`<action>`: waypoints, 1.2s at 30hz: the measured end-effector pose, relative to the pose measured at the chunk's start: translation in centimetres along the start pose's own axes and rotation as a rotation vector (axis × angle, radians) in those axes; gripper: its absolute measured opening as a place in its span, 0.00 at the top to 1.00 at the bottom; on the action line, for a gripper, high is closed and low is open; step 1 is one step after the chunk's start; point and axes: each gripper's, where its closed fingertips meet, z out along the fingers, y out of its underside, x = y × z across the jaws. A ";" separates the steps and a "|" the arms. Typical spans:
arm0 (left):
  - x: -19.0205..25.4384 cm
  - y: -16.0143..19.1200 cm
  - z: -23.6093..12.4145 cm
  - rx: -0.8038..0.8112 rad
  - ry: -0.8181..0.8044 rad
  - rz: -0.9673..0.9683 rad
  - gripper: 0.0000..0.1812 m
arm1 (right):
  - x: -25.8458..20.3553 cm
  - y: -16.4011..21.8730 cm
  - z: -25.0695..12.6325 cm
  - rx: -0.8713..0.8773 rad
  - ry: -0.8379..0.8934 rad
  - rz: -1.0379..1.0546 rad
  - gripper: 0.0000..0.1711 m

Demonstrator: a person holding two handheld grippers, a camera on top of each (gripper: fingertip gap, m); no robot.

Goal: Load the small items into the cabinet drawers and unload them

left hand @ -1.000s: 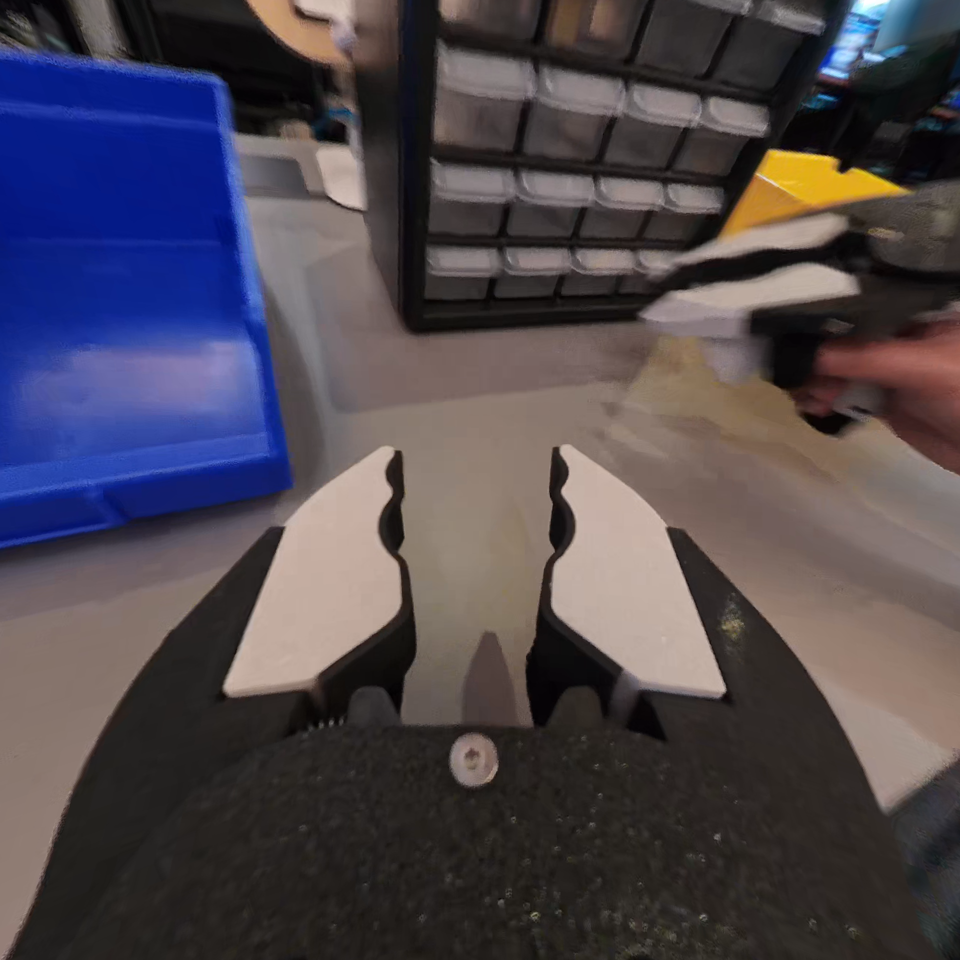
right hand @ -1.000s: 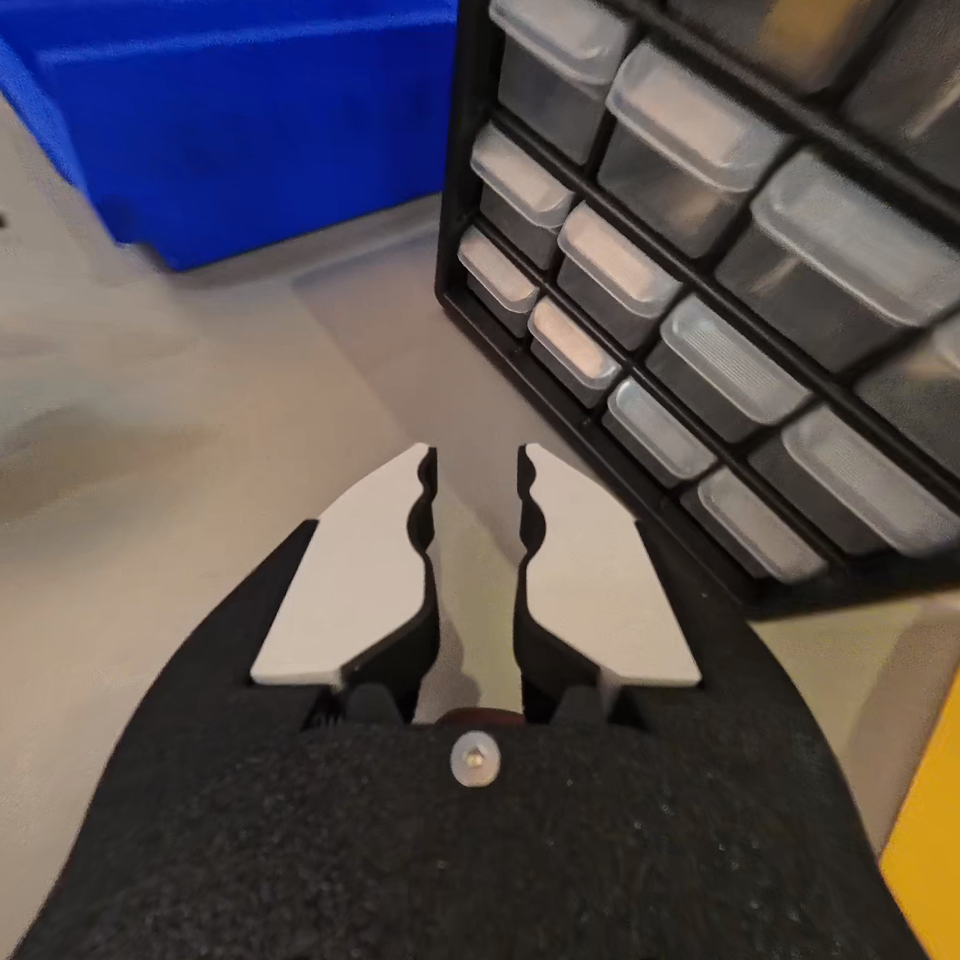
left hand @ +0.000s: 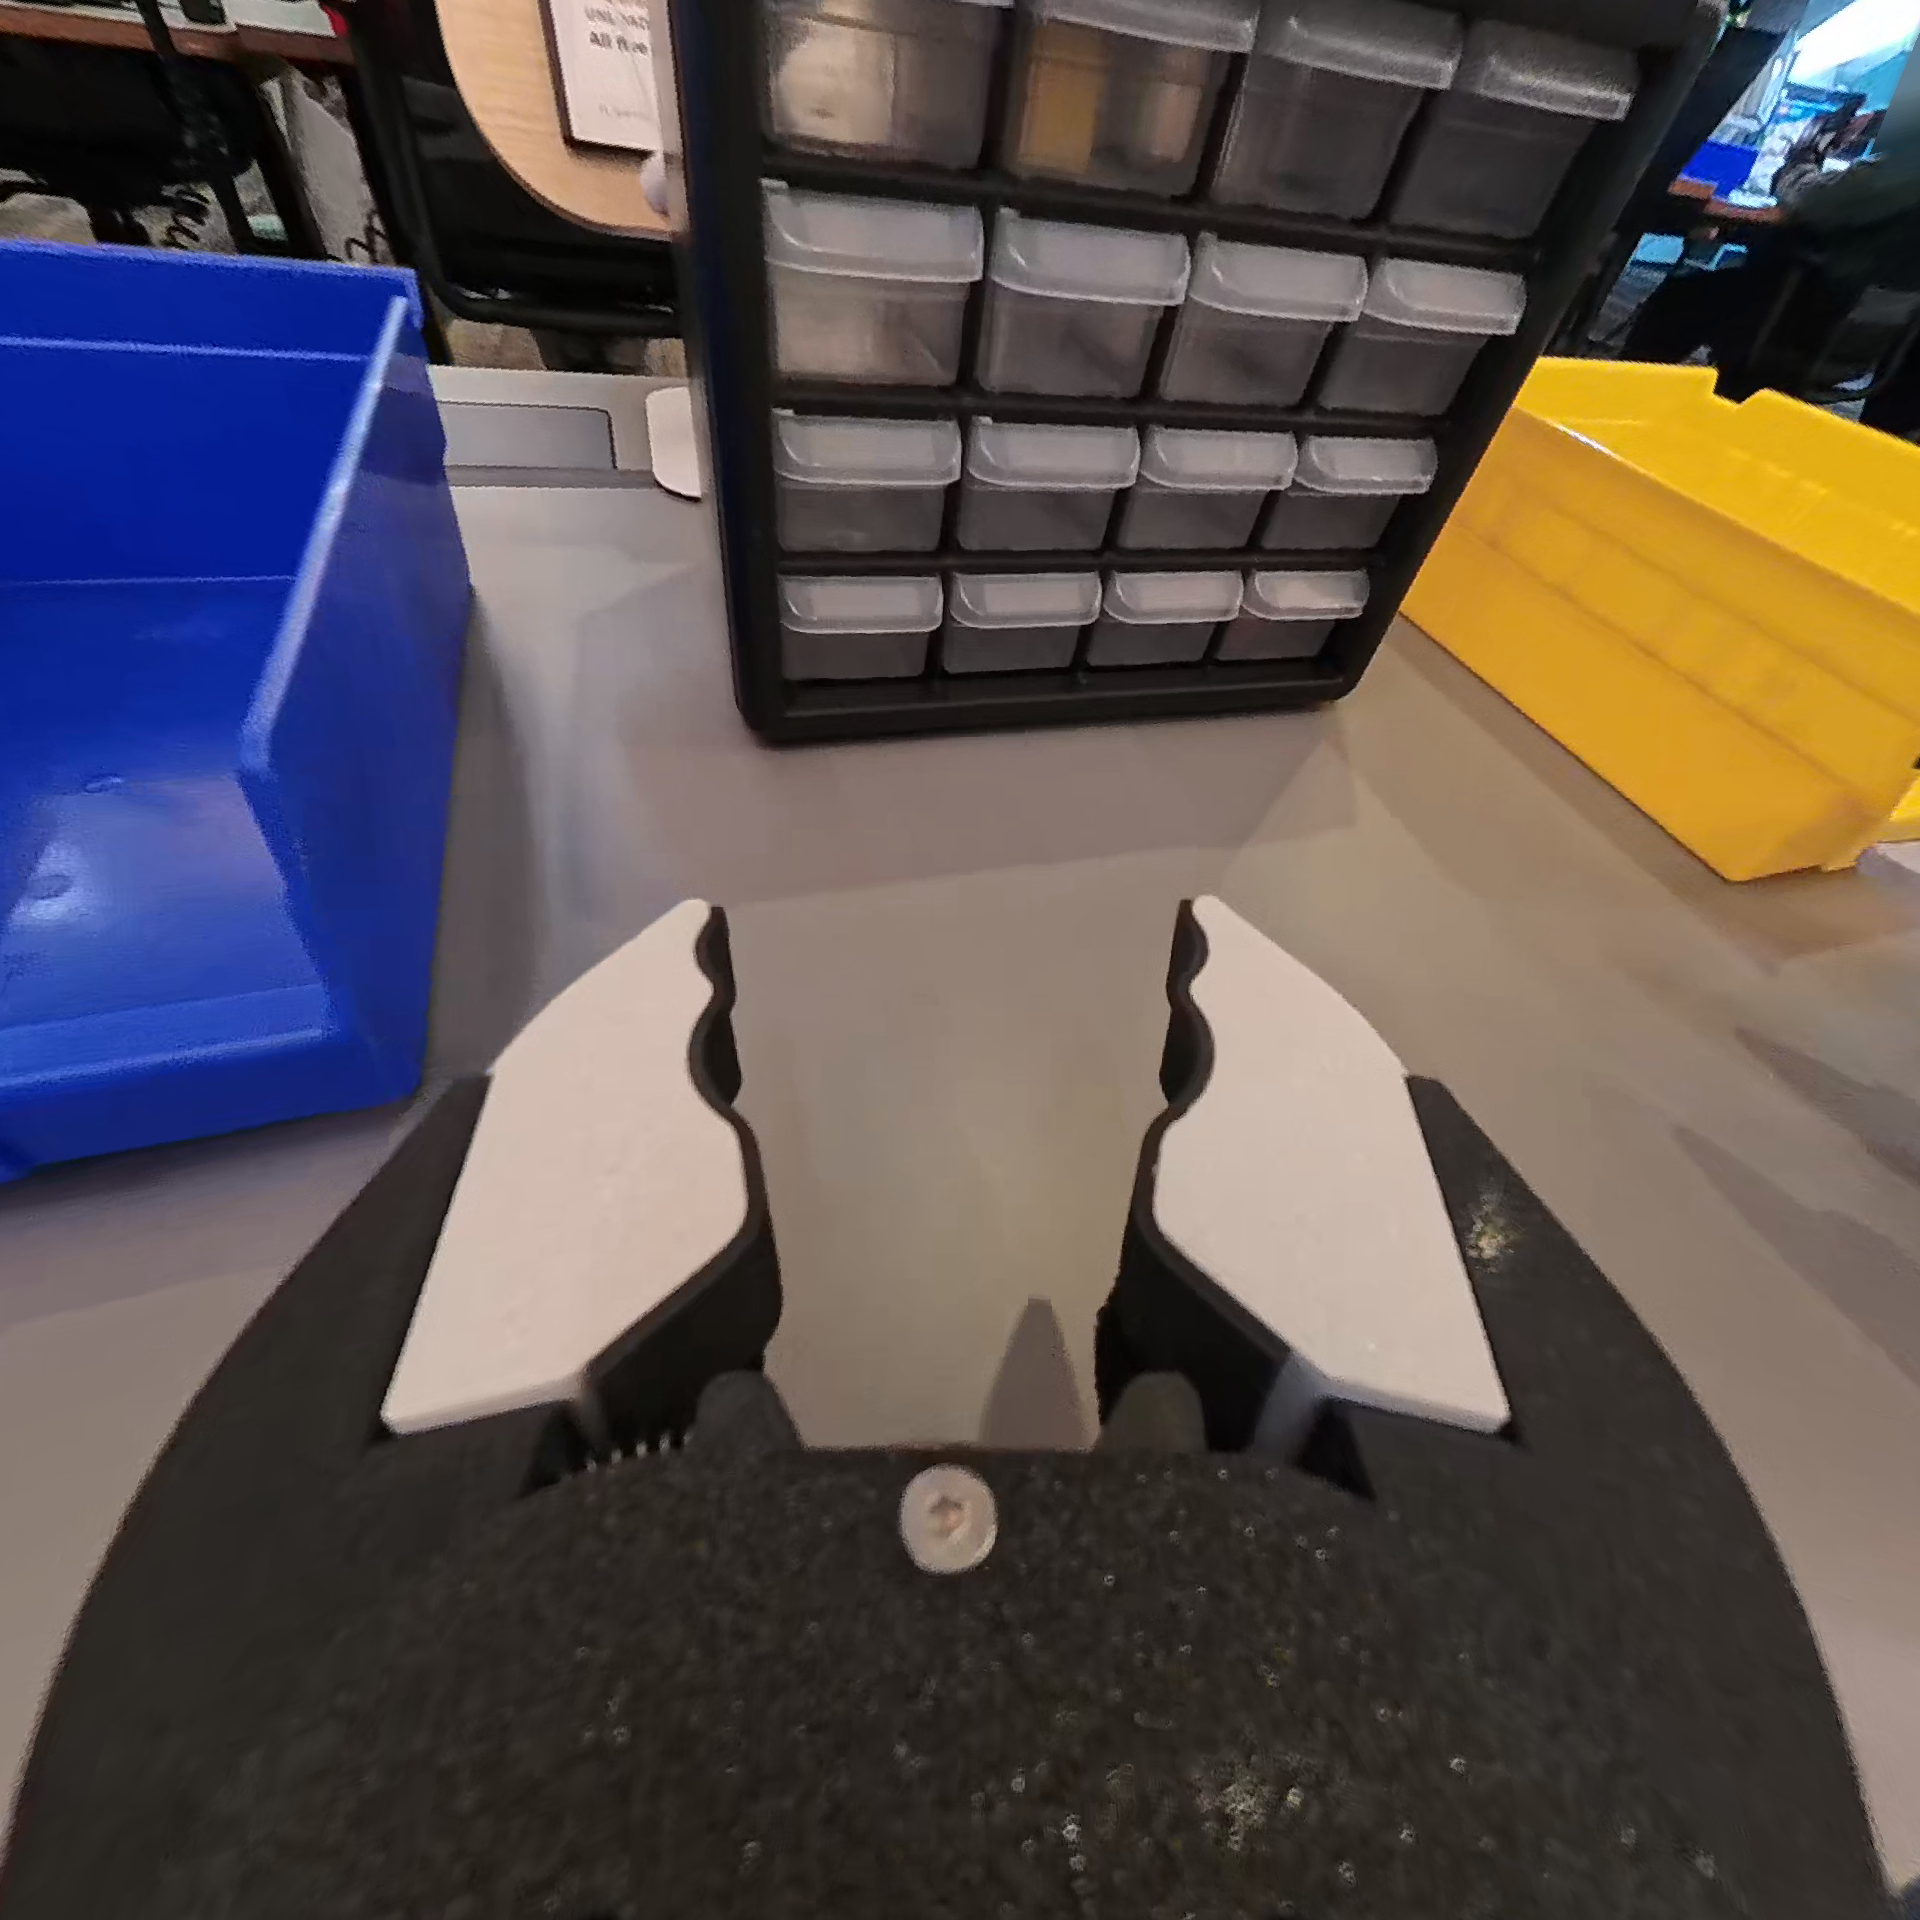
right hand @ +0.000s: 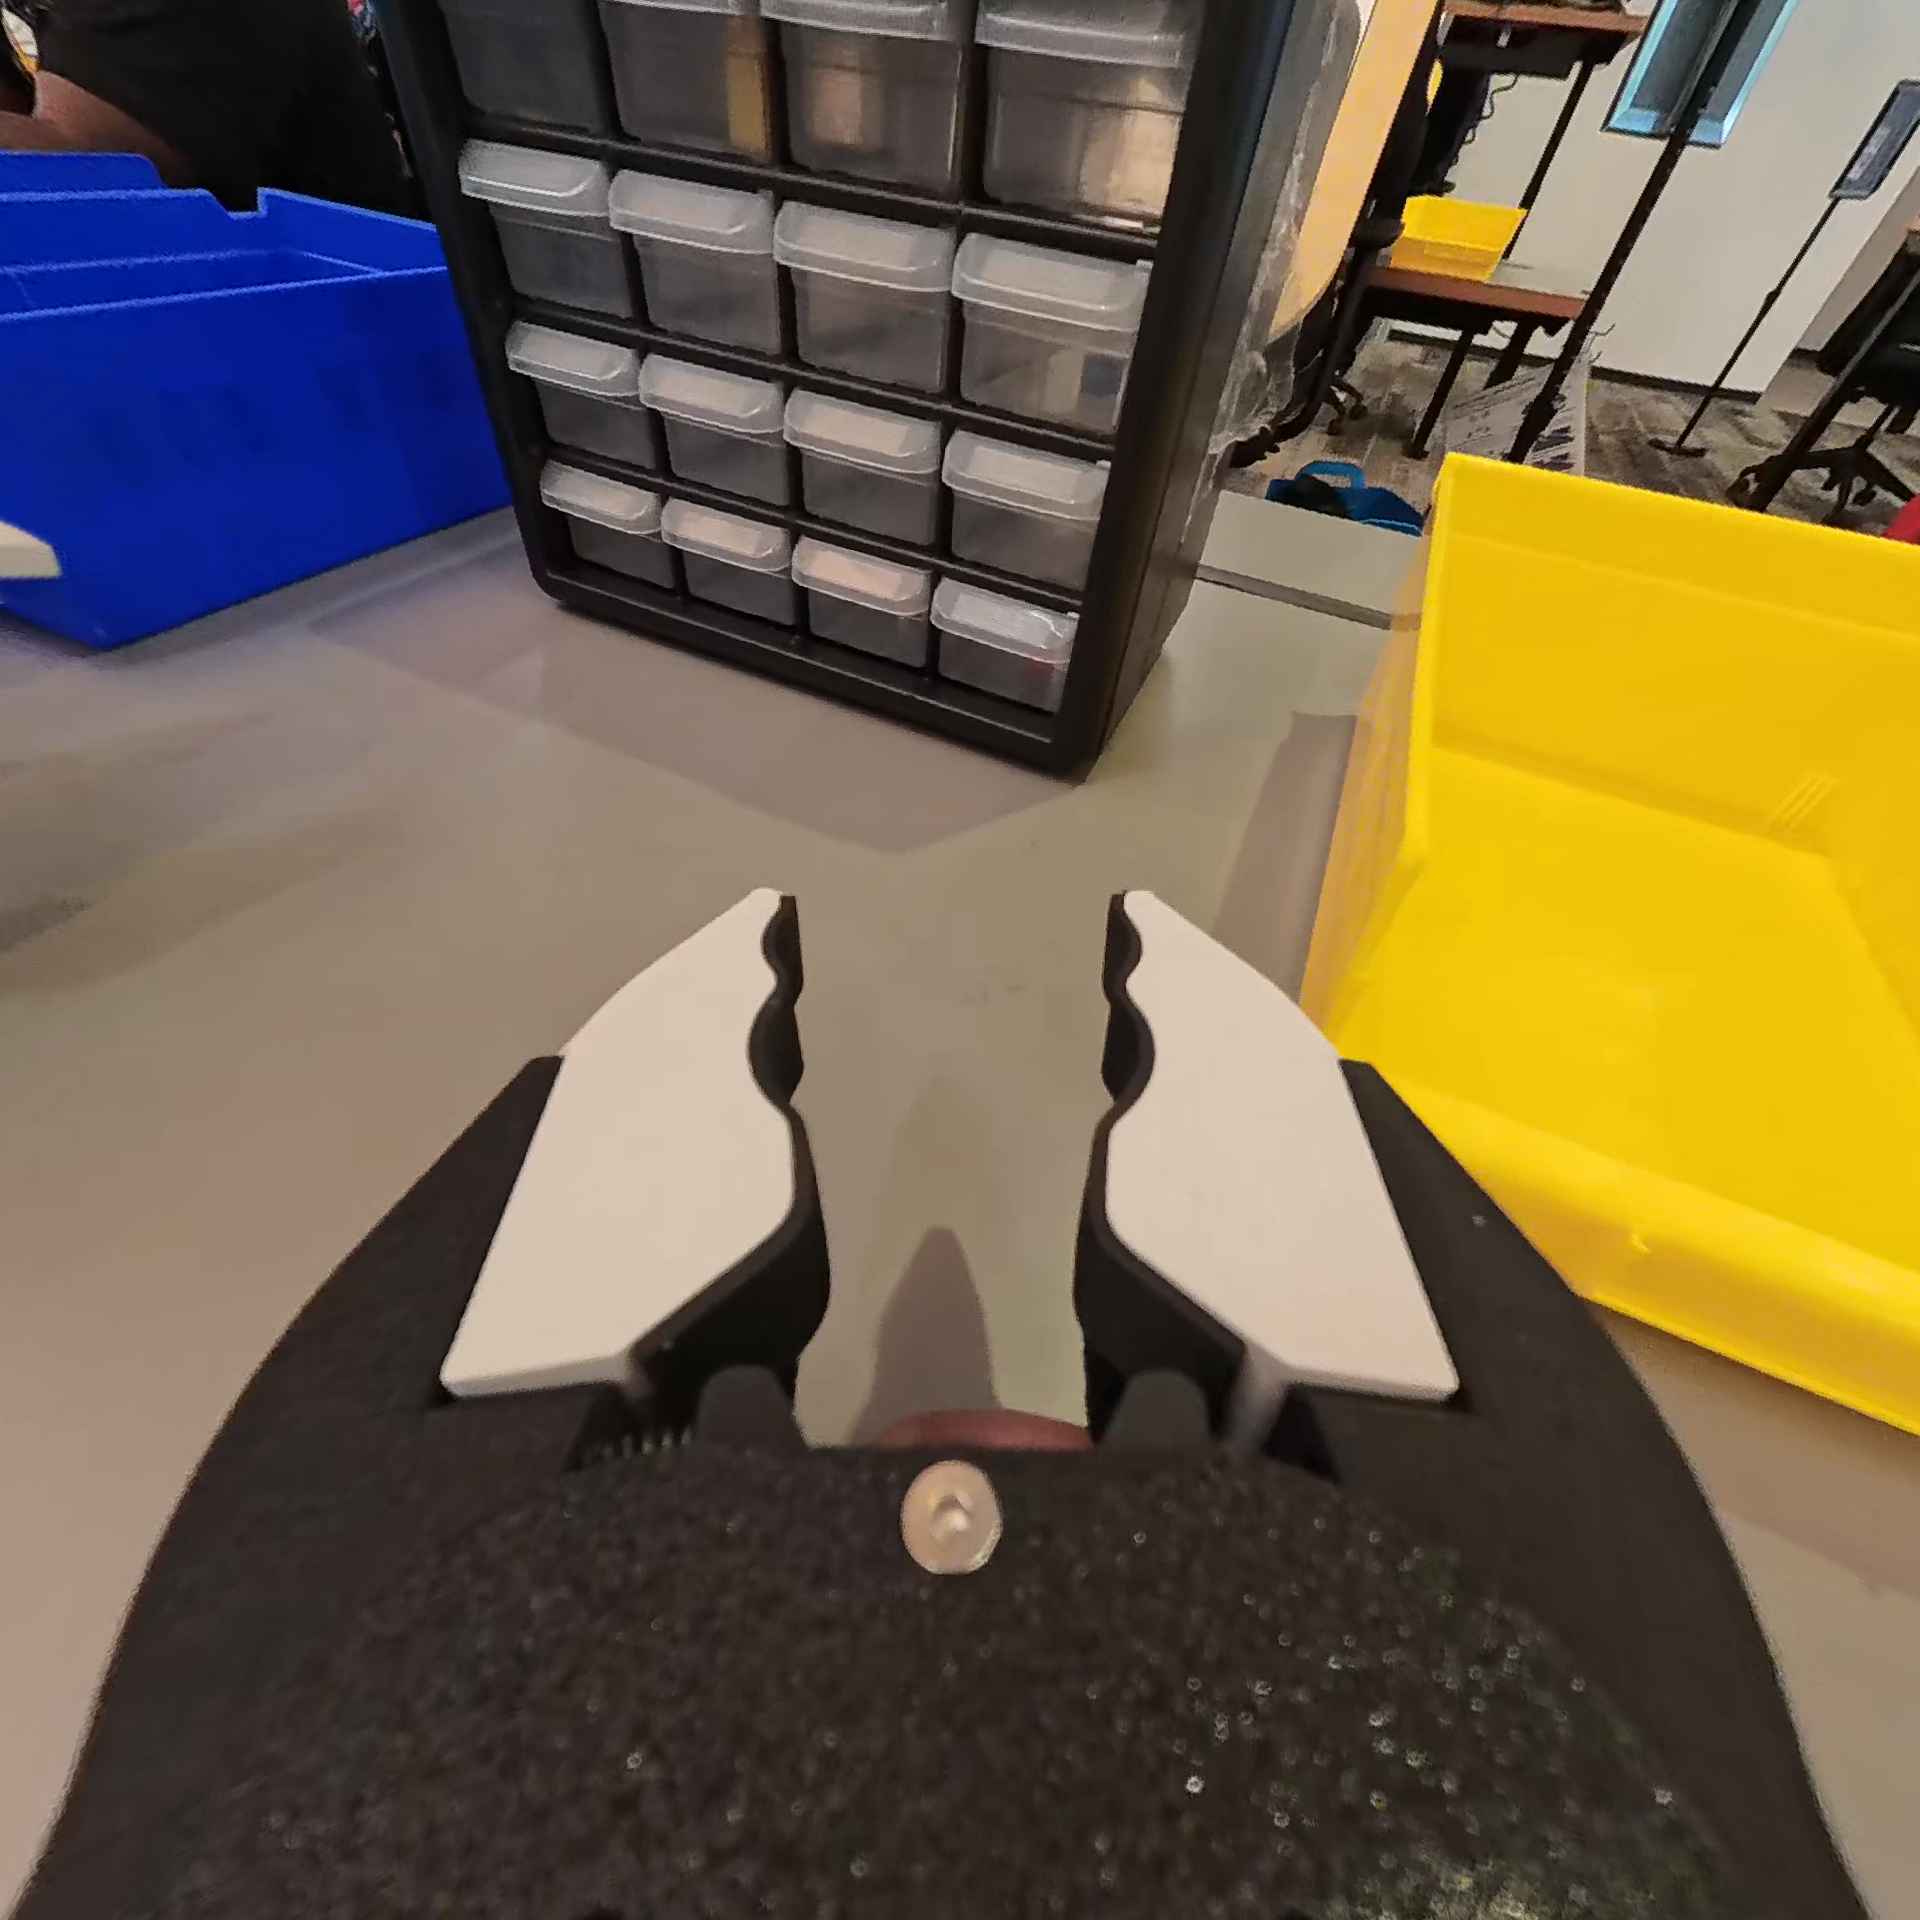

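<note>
A black cabinet (left hand: 727, 436) with several clear drawers, all shut, stands upright on the grey table; it also shows in the right wrist view (right hand: 1153, 520). My left gripper (left hand: 951, 920) is open and empty above the table, short of the cabinet. My right gripper (right hand: 954, 914) is open and empty, also short of the cabinet and beside the yellow bin. No loose small items show outside the drawers. Some drawers hold dim contents I cannot make out.
A blue bin (left hand: 208, 675) sits left of the cabinet and also shows in the right wrist view (right hand: 239, 416). A yellow bin (left hand: 1683, 623) sits to the right, close by my right gripper (right hand: 1621, 883). Both bins look empty. The grey table (left hand: 935, 810) lies between. Chairs and desks stand behind. Between my left fingertips and the black cabinet (left hand: 727, 436) there is roughly 15 cm.
Both grippers have pulled back from the cabinet and opened wider. The right gripper no longer shows in the left wrist view. The right view now faces the cabinet squarely.
</note>
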 end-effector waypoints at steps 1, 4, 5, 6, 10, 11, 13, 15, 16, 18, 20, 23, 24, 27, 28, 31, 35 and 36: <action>0.2 0.2 0.0 -0.009 0.008 -0.002 0.56 | -0.1 0.0 0.1 -0.003 0.000 0.002 0.68; 0.3 0.8 -0.1 -0.037 0.020 -0.017 0.57 | -0.6 0.0 0.3 -0.011 -0.005 0.004 0.67; 0.3 0.9 -0.1 -0.041 0.024 -0.024 0.57 | -0.8 0.0 0.4 -0.013 -0.008 0.000 0.66; 0.3 1.0 -0.2 -0.044 0.026 -0.031 0.57 | -1.2 0.0 0.5 -0.015 -0.015 -0.005 0.66; -0.1 1.0 -0.4 -0.049 0.017 -0.044 0.57 | -2.6 -0.1 0.5 -0.015 -0.040 -0.017 0.65; -0.1 1.0 -0.4 -0.050 0.016 -0.047 0.58 | -2.9 -0.2 0.4 -0.012 -0.046 -0.023 0.65; -0.2 1.1 -0.5 -0.054 0.012 -0.048 0.58 | -3.1 -0.2 0.4 -0.013 -0.043 -0.042 0.65; -0.2 1.2 -0.5 -0.056 0.007 -0.044 0.58 | -3.2 -0.1 0.4 -0.015 -0.043 -0.048 0.65; -0.2 1.2 -0.6 -0.055 0.006 -0.041 0.58 | -3.1 -0.1 0.4 -0.015 -0.041 -0.046 0.65; -0.2 1.2 -0.6 -0.055 0.004 -0.038 0.58 | -3.0 -0.1 0.4 -0.017 -0.045 -0.034 0.65; -0.2 1.3 -0.6 -0.058 0.004 -0.037 0.58 | -2.8 0.0 0.4 -0.020 -0.045 -0.024 0.65; -0.2 1.4 -0.5 -0.064 0.008 -0.042 0.58 | -2.8 0.0 0.5 -0.026 -0.046 -0.019 0.65; -0.2 1.5 -0.4 -0.069 0.008 -0.043 0.58 | -2.7 0.0 0.5 -0.027 -0.046 -0.018 0.65; -0.2 1.6 -0.4 -0.076 0.010 -0.043 0.58 | -2.8 0.0 0.5 -0.027 -0.047 -0.022 0.65; -0.1 1.7 -0.4 -0.077 0.011 -0.043 0.58 | -2.8 0.0 0.5 -0.027 -0.047 -0.024 0.65; 0.0 1.8 -0.4 -0.084 0.017 -0.039 0.58 | -3.0 0.1 0.5 -0.030 -0.050 -0.035 0.65; 0.2 1.9 -0.3 -0.091 0.019 -0.033 0.59 | -3.1 0.1 0.5 -0.032 -0.050 -0.052 0.65; 0.2 1.9 -0.2 -0.092 0.019 -0.031 0.59 | -3.2 0.1 0.6 -0.033 -0.051 -0.057 0.65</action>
